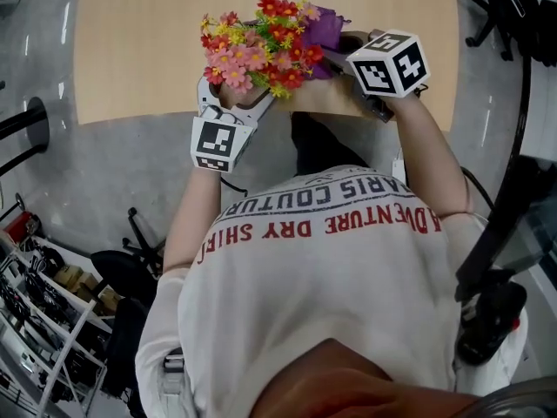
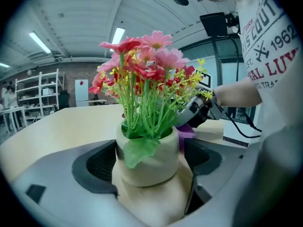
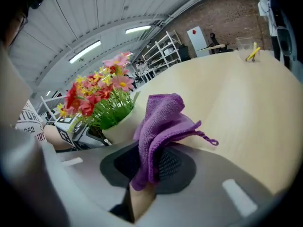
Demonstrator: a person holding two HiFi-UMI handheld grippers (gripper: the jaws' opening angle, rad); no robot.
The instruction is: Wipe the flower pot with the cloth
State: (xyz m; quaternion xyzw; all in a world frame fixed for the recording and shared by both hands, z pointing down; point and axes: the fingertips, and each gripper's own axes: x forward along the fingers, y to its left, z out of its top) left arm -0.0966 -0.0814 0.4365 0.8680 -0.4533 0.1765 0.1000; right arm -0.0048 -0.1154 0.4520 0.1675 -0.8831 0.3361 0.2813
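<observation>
A cream flower pot (image 2: 149,155) with pink, red and yellow artificial flowers (image 1: 261,37) stands at the near edge of the table. My left gripper (image 2: 150,168) holds it, with one pad against each side of the pot. In the head view the blooms hide the pot, and the left gripper (image 1: 235,96) reaches in from below them. My right gripper (image 3: 149,167) is shut on a purple cloth (image 3: 161,124), which bunches up above its jaws. The cloth (image 1: 324,29) sits just right of the flowers, close beside the pot (image 3: 120,129).
The beige table (image 1: 139,42) stretches away behind the pot. A clear cup with a yellow item (image 3: 247,48) stands at its far side. The person's body is close against the near edge. Shelving (image 1: 52,320) and a chair base (image 1: 139,233) are on the floor to the left.
</observation>
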